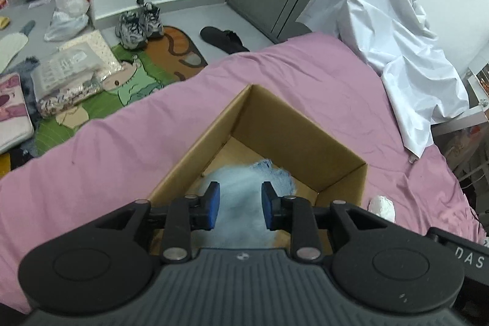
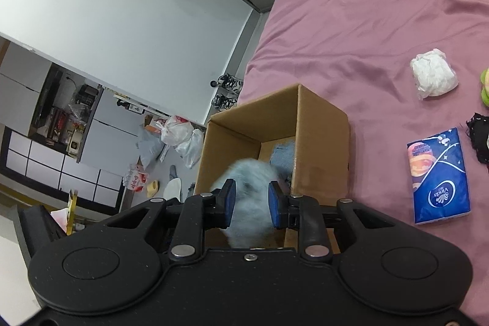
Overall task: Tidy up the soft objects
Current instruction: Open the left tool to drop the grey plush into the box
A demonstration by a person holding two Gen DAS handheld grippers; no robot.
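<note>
Fluffy pale-blue soft toy (image 1: 241, 203) going in the brown cardboard box (image 1: 293, 124)

Left hand-held gripper (image 1: 240, 205) gapes empty above it; right hand-held gripper (image 2: 252, 203) looks part-open, fluff between the pads, can't tell if gripped.

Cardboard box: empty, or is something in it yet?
Not empty. The cardboard box holds a fluffy light-blue soft item on its floor, visible between both open grippers.

The box (image 1: 293, 127) is matt brown cardboard, smooth-walled. Inside it lies a fluffy pale-blue plush (image 1: 241, 203). Under the box, the pink sheet (image 1: 122, 148) is soft, creased cloth. Beside the box sit a crinkly white plastic-wrapped wad (image 2: 434, 77) and a glossy blue tissue pack (image 2: 438, 176).
</note>
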